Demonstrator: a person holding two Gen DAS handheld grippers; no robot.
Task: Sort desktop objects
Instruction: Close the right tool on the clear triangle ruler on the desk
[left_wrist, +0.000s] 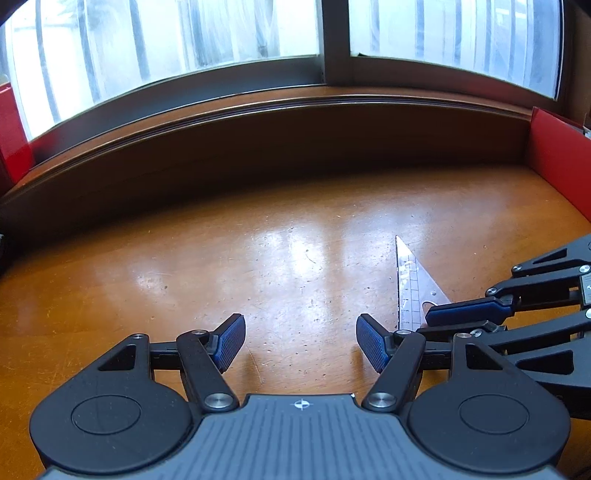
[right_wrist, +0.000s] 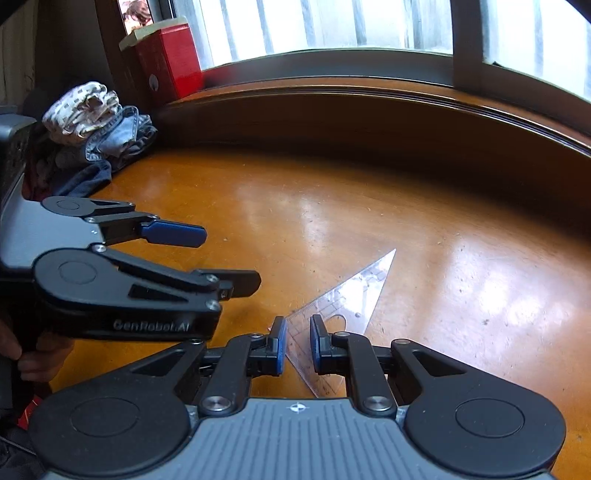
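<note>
We see the clear plastic triangular set square (right_wrist: 343, 306) flat on the glossy orange-brown wooden desk (right_wrist: 461, 258), its long edge slanting away to our right. Our right gripper (right_wrist: 297, 341) straddles its near corner, jaws narrowed but pads not yet pressing; our left gripper (left_wrist: 301, 341) hangs open just beside, empty

The clear set square's (right_wrist: 343, 302) near corner is hidden under the right tongs (right_wrist: 297, 341).

Both your wrist cameras look down along their fingers, low over the bench (left_wrist: 229, 258), toward the window (right_wrist: 332, 26). They share the set square (left_wrist: 413, 284), and each view catches the other gripper (right_wrist: 221, 258).
</note>
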